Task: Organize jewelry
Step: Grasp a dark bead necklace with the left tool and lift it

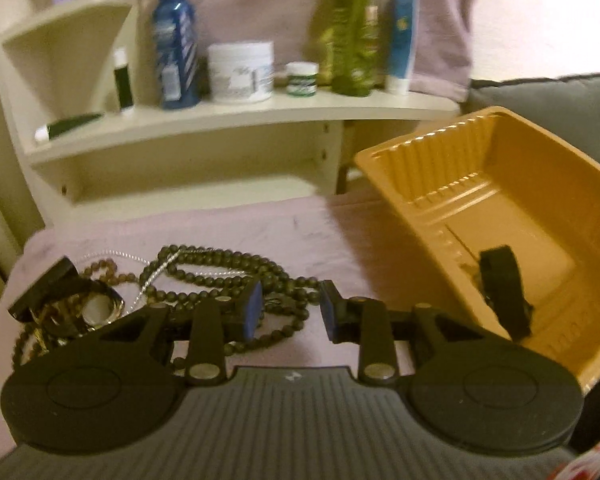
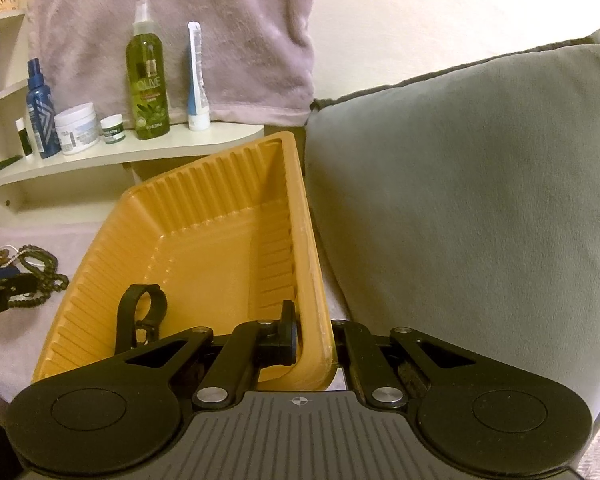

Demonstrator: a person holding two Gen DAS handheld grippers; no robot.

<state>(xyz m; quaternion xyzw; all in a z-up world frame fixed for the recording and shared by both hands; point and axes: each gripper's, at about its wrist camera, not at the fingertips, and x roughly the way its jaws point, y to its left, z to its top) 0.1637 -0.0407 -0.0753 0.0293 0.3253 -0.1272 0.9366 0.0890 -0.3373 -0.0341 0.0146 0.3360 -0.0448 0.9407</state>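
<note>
The left gripper point(image 1: 288, 312) is angled downward, its blue-padded fingers point(image 1: 252, 310) parted with nothing clasped between them. The right gripper point(image 2: 316, 336) is likewise tilted downward, its jaws pressed together on the thin wall of a tilted orange tray point(image 2: 220, 220), one finger inside and one outside.

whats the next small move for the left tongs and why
Probably ease the left tongs down onto the bead necklace and close. They stand open and empty just above it, while the right tongs hold the tilted yellow tray by its wall, with only a black strap inside.
</note>
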